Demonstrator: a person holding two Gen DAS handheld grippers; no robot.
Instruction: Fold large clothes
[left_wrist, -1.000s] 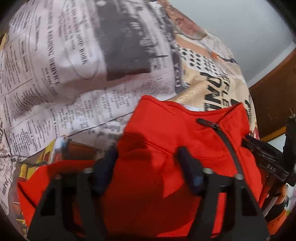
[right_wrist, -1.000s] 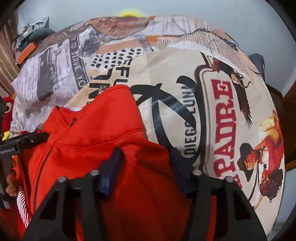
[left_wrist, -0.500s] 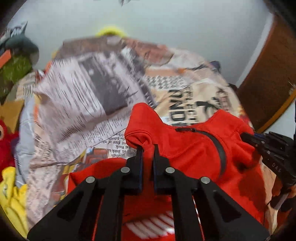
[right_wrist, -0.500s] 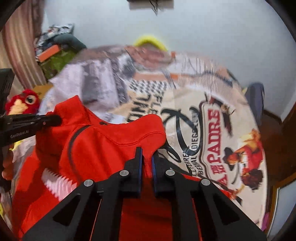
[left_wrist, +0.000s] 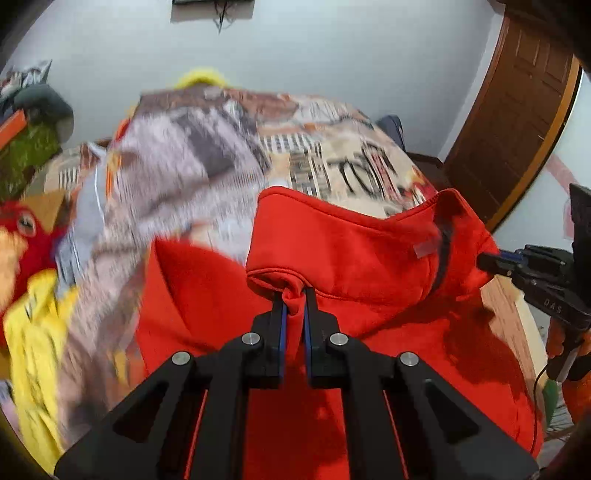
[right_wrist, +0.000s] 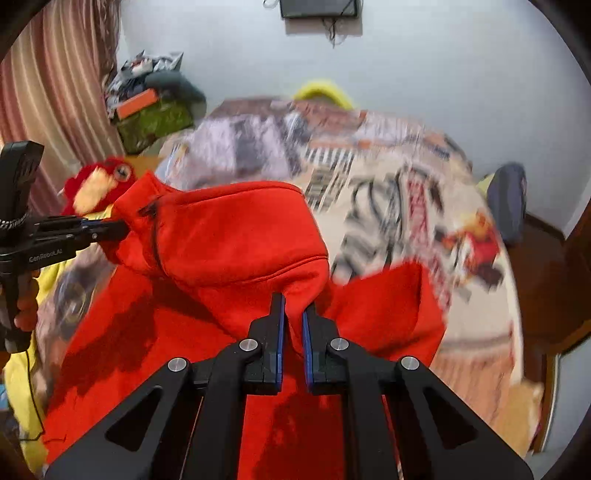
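"GenRobot.AI" on left hand-held gripper body; bedspread lettering blurred, unreadable.

The print on the bedspread behind the red jacket is blurred and cannot be read. The jacket's lower part is cut off by the frame edge.

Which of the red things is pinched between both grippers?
The red jacket, with a dark zipper at its collar: the left gripper and right gripper each clamp its fabric. The red plush toy lies apart beside the bed, untouched.
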